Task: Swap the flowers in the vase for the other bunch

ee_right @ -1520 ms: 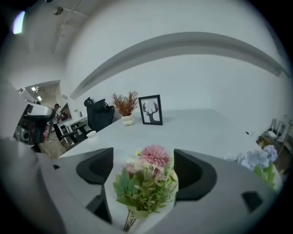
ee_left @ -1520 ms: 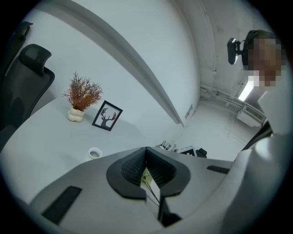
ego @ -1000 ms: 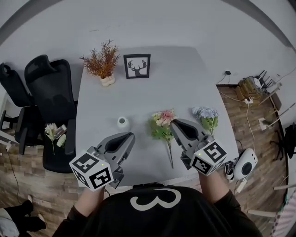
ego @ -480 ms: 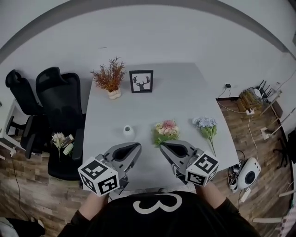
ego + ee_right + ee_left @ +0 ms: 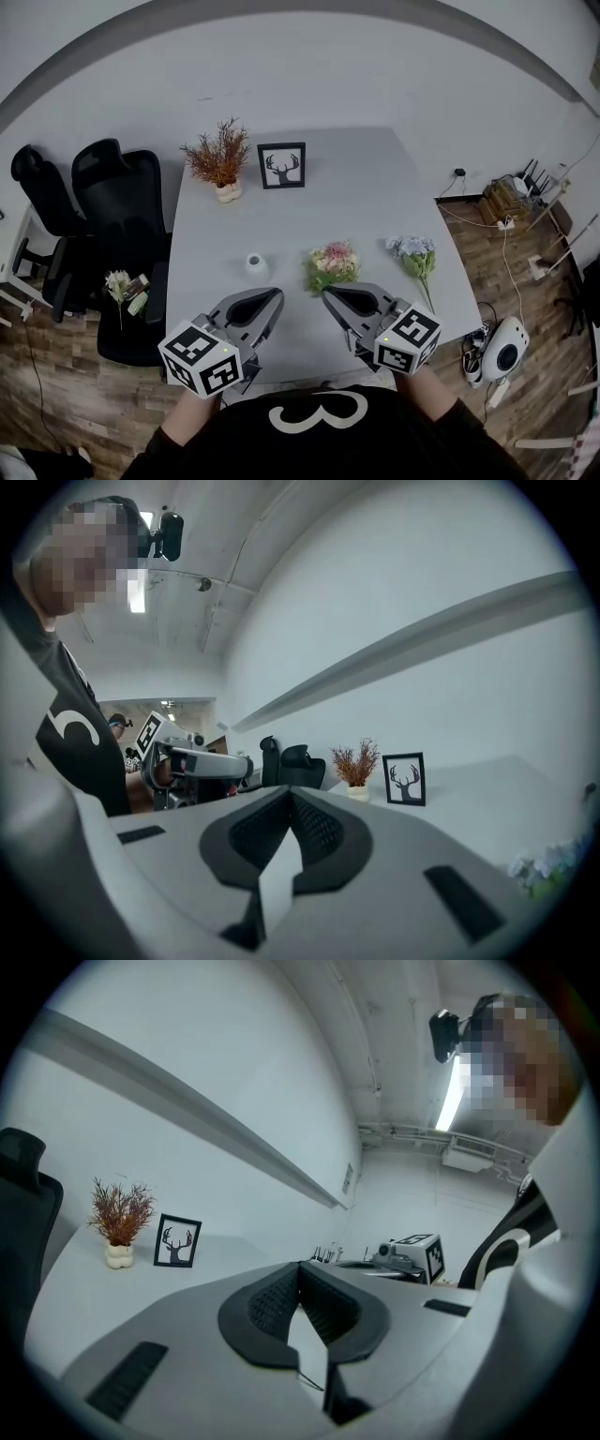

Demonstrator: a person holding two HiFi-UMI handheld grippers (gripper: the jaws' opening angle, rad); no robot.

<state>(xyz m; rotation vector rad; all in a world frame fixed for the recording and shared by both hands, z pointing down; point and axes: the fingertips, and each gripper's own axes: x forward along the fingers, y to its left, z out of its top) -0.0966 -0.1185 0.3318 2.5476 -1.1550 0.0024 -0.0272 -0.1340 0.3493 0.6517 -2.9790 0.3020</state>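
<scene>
Head view. Compared with a second ago, the right hand-held gripper [image 5: 330,298] has drawn back from between the two bunches toward the person. Its tip now sits just short of the pink bunch [image 5: 333,264], whose stem, plainly visible before, is covered by the gripper body. The left hand-held gripper [image 5: 274,298] has shifted little. It points across the worktop [image 5: 356,202] below the vase [image 5: 256,265] and is not touching it. The whole scene also appears slightly farther off than a second ago. The vase stands upright left of centre. The pink bunch lies just to its right, apart from it, and the blue bunch [image 5: 412,253] lies farther right, near the worktop's edge. At the far side stand a dried plant [image 5: 217,159] and a framed deer picture [image 5: 281,165]. Two black chairs [image 5: 103,211] stand at the left.

Left gripper view. The left hand-held gripper [image 5: 300,1267] has its jaws closed together with nothing between the pads. The plant, the picture and the other gripper's marker cube are visible beyond it.

Right gripper view. The right hand-held gripper [image 5: 289,795] likewise has its jaws fully closed on nothing. No stem lies between the pads. The blue bunch shows at the lower right edge, blurred.
</scene>
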